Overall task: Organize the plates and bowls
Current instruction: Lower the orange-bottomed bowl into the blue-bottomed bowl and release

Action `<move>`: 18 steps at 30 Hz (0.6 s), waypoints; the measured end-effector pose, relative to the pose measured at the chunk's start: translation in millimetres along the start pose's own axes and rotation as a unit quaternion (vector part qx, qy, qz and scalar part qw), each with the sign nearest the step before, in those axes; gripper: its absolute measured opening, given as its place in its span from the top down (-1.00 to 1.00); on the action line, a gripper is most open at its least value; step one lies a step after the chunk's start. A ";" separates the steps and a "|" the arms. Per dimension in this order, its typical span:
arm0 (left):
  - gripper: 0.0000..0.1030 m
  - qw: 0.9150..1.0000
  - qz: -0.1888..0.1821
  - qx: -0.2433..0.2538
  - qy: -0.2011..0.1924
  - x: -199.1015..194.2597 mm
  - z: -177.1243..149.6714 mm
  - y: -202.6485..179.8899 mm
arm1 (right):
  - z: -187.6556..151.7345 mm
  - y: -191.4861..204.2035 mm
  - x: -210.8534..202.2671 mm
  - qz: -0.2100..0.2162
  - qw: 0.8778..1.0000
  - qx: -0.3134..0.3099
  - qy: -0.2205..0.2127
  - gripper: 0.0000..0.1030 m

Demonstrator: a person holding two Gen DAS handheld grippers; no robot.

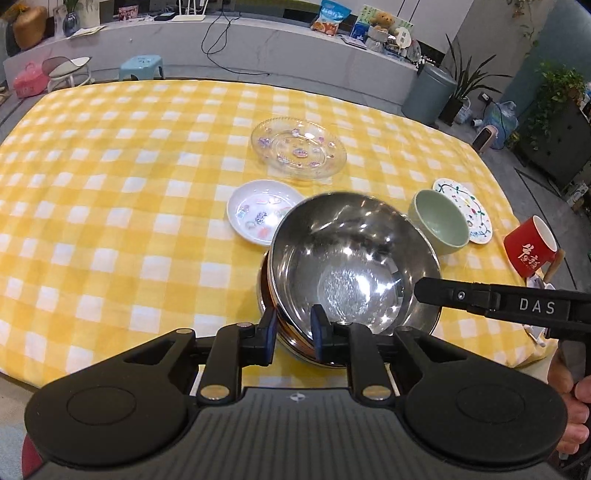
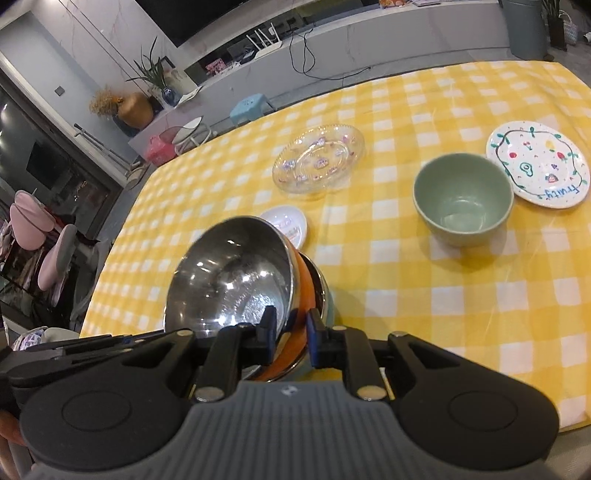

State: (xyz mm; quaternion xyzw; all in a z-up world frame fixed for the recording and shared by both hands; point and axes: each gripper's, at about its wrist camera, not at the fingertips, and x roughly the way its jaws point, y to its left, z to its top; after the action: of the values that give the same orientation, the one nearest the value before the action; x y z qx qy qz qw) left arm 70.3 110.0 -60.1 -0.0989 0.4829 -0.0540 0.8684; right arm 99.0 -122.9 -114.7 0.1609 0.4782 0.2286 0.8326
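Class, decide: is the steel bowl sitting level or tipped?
Tipped. The steel bowl leans, its rim pinched by both the right claw and left claw.

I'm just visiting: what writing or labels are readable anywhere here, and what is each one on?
"DAS": white letters on the right claw's black arm.
"fruity": blue handwriting on the painted white plate.
Red mug: white brush-style characters, which I cannot read.
Snack bag on the back counter: print too small to read.

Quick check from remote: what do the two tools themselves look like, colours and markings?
Both match: the left tool and right tool have black linkage arms with silver pivot pins, blue pads, round black side discs and a ribbed grey body. White DAS lettering marks the right one's side.
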 end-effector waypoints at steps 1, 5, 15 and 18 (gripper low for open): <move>0.55 1.000 0.001 -0.002 -0.001 0.1 -0.2 0.5 | -0.3 -1.0 1.8 0.001 1.000 0.002 0.002 0.67; 0.52 1.000 -0.003 0.002 -0.005 -1.3 -1.9 0.2 | -0.1 -1.4 7.6 0.004 1.000 0.000 0.007 0.57; 0.52 1.000 0.012 0.012 0.000 5.7 -1.7 -1.2 | -0.1 -3.6 5.3 -0.020 1.000 -0.018 -0.008 0.44; 0.52 1.000 0.010 0.012 -0.003 4.8 -2.2 0.3 | -0.3 -6.8 8.4 -0.025 1.000 -0.015 -0.005 0.44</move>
State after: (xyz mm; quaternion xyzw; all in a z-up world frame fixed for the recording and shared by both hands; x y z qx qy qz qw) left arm 70.9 109.1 -65.3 -0.0837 0.4807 -0.0506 0.8714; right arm 104.0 -124.1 -124.2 0.1374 0.4748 0.2138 0.8426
